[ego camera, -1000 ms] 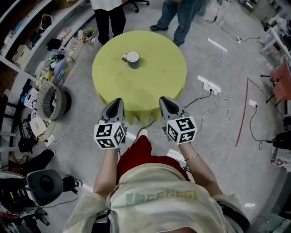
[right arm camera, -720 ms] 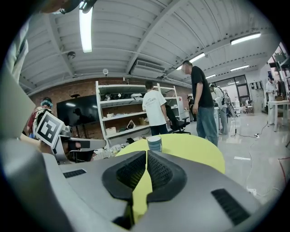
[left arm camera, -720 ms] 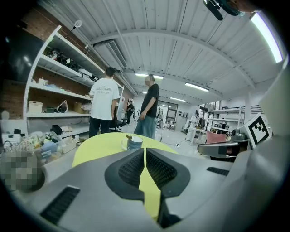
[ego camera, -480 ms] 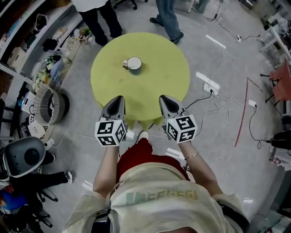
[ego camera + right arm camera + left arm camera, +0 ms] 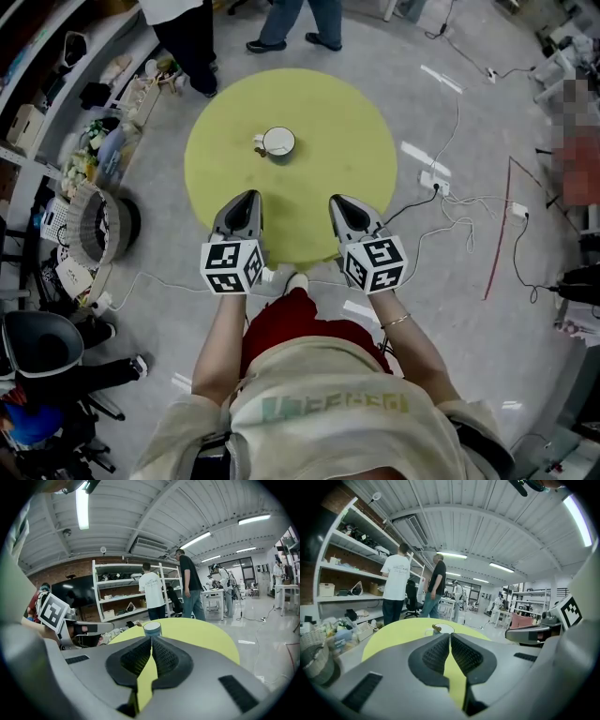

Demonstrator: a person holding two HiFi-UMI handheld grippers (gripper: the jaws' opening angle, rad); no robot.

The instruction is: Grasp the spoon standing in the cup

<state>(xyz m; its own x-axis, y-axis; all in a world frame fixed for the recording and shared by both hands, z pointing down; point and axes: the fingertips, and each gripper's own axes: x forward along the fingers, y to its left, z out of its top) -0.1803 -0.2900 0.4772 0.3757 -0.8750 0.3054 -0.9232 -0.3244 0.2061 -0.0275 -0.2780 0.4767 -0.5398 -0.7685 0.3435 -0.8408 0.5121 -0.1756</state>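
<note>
Grey moulded jaws on the left gripper [image 5: 450, 637] are pressed together with nothing between them, and the right gripper [image 5: 151, 639] is likewise closed and empty. Just beyond both tips lies the near edge of the yellow-green table [image 5: 347, 178]. Further ahead and well apart from them, slightly nearer the left jaws' line, stands the cup [image 5: 278, 142]. A small brownish end at its rim is probably the spoon [image 5: 436, 628]. Arriving with the jaws closed could shove the cup or tip the spoon out. The handle looks thin, so an off-centre approach might miss it.
</note>
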